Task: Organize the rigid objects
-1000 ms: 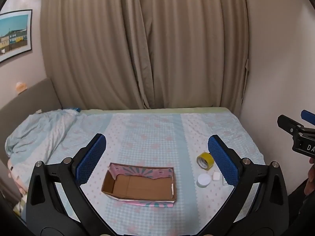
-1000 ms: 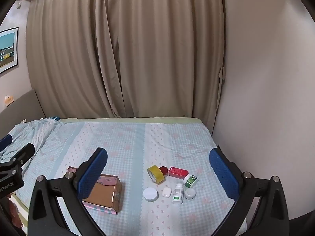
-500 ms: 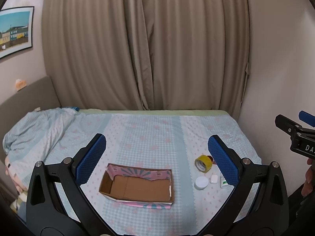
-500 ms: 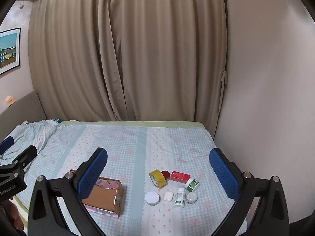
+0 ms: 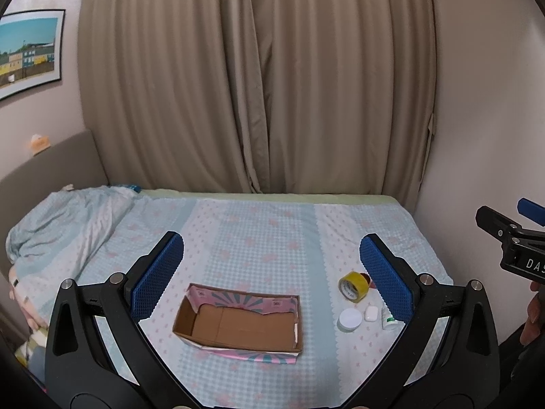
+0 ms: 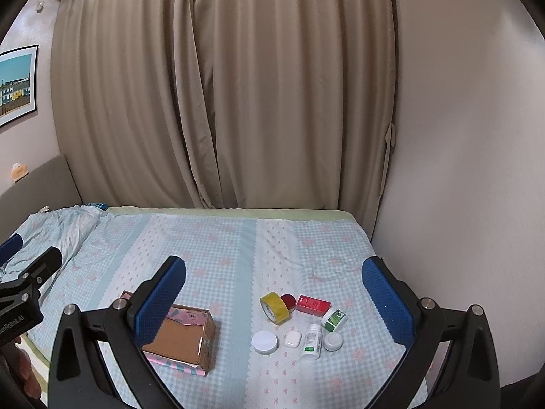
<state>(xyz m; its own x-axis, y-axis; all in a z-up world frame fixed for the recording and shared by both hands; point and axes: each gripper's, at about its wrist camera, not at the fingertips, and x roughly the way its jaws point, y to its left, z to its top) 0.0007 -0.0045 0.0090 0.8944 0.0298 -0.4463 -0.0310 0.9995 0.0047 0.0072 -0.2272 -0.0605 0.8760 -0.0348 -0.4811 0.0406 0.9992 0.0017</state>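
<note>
Your left gripper (image 5: 269,272) hangs spread wide and empty above the bed (image 5: 259,238), with the open cardboard box (image 5: 238,323) just below and between its fingers. Your right gripper (image 6: 272,300) is likewise wide apart, holding nothing. Right of the box, beneath it, lie a white lid (image 6: 264,342), white case (image 6: 293,338), bottle (image 6: 312,341), then yellow tape roll (image 6: 274,306) and red box (image 6: 313,305) farther back.

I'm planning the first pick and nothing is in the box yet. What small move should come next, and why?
Probably lower the right gripper toward the yellow tape roll. Both grippers are open and hold nothing, the cardboard box lies open, and the tape roll stands at the box-side edge of the cluster.
</note>
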